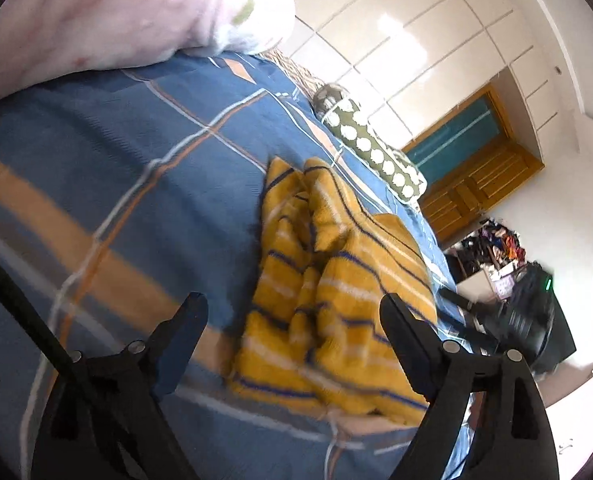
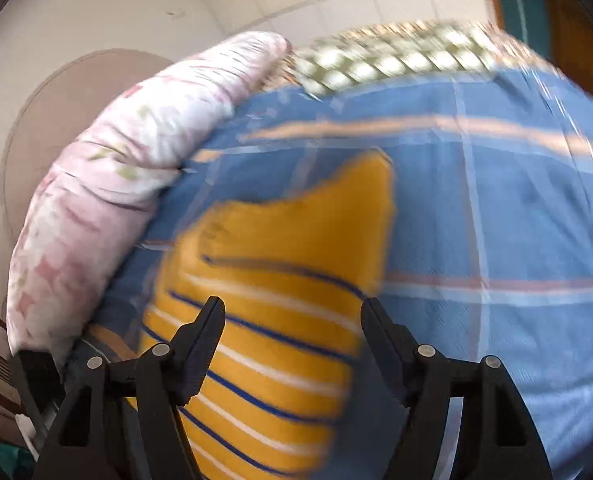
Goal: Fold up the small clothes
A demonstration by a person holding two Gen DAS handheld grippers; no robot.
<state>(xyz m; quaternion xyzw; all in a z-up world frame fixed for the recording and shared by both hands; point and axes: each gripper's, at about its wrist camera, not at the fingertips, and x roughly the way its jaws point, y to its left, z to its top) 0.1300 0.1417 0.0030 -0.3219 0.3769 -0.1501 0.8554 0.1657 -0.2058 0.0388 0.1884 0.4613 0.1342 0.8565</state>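
Soft, light yellow striped garment (image 1: 336, 280) lies bunched on the bed (image 1: 116, 160); both hand-held grippers released, left (image 1: 294, 308), right (image 2: 292, 308); pinch its 12 o'clock corner.

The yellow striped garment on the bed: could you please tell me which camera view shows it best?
The left wrist view: the yellow striped garment shows almost whole there, bunched in folds on the blue plaid bedsheet, and only slightly blurred. The right wrist view shows it larger but smeared by motion, its lower part cut off by the frame edge.
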